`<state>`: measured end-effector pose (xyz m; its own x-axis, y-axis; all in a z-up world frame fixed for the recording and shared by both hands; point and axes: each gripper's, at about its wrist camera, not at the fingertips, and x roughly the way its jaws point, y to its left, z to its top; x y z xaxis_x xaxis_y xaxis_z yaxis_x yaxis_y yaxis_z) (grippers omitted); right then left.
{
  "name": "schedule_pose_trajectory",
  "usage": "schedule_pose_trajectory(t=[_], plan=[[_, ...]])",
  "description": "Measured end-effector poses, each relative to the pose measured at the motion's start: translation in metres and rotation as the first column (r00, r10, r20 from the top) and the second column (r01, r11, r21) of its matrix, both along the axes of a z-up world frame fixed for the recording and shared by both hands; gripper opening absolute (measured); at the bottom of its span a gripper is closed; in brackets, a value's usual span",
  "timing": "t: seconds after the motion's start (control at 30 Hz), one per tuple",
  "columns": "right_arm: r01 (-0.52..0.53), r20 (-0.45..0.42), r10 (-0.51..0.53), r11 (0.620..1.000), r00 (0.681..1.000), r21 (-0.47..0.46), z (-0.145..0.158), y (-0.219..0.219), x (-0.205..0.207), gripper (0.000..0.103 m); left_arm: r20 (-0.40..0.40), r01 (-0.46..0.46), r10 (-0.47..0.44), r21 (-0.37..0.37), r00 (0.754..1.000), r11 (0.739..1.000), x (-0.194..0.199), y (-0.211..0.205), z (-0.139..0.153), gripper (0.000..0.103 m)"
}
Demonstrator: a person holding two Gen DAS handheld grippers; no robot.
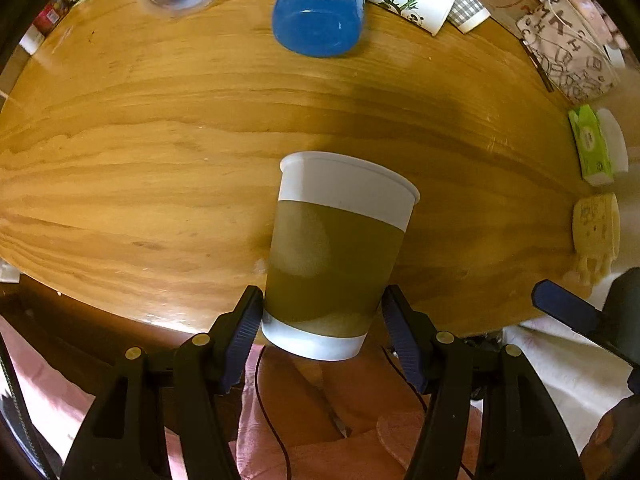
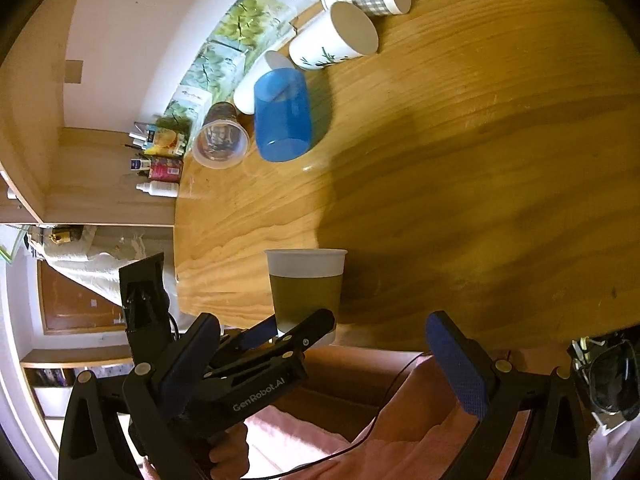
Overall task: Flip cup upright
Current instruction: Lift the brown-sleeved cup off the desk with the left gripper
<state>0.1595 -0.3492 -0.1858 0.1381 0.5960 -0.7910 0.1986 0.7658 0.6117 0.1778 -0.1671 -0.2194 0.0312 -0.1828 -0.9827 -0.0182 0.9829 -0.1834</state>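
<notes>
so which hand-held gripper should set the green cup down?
Left. The left hand-held gripper already clamps the green cup near its base, over the table's near edge. The right one is open, holding nothing.

Your left tool (image 1: pixel 322 312) is matte black plastic w/ two long arms, brass-coloured round pivot screws along them, and dark blue ribbed pads (image 1: pixel 248 330) on the fingertips. Your right tool (image 2: pixel 324 364) has the same build: black arms, brass screws, blue dimpled pads (image 2: pixel 456 368). The left tool's body reads "GenRobot.AI" in pale lettering, seen from the right wrist cam. A thin dark cable (image 2: pixel 360 440) trails across your pink clothing (image 2: pixel 400 420). Bare fingers wrap the black handle.
</notes>
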Motion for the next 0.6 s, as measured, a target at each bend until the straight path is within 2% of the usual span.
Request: schedule_pose_trajectory(t=[0.23, 0.6], plan=[[-0.082, -0.023, 0.083, 0.996, 0.996, 0.019, -0.008, -0.008, 0.025, 0.103, 0.003, -0.083, 0.083, -0.015, 0.997, 0.996, 0.005, -0.003, -0.005, 0.067], [-0.175, -0.059, 0.178, 0.983, 0.982, 0.056, -0.020, -0.002, 0.050, 0.103, 0.015, -0.157, 0.158, -0.062, 0.987, 0.986, 0.000, -0.003, -0.009, 0.068]])
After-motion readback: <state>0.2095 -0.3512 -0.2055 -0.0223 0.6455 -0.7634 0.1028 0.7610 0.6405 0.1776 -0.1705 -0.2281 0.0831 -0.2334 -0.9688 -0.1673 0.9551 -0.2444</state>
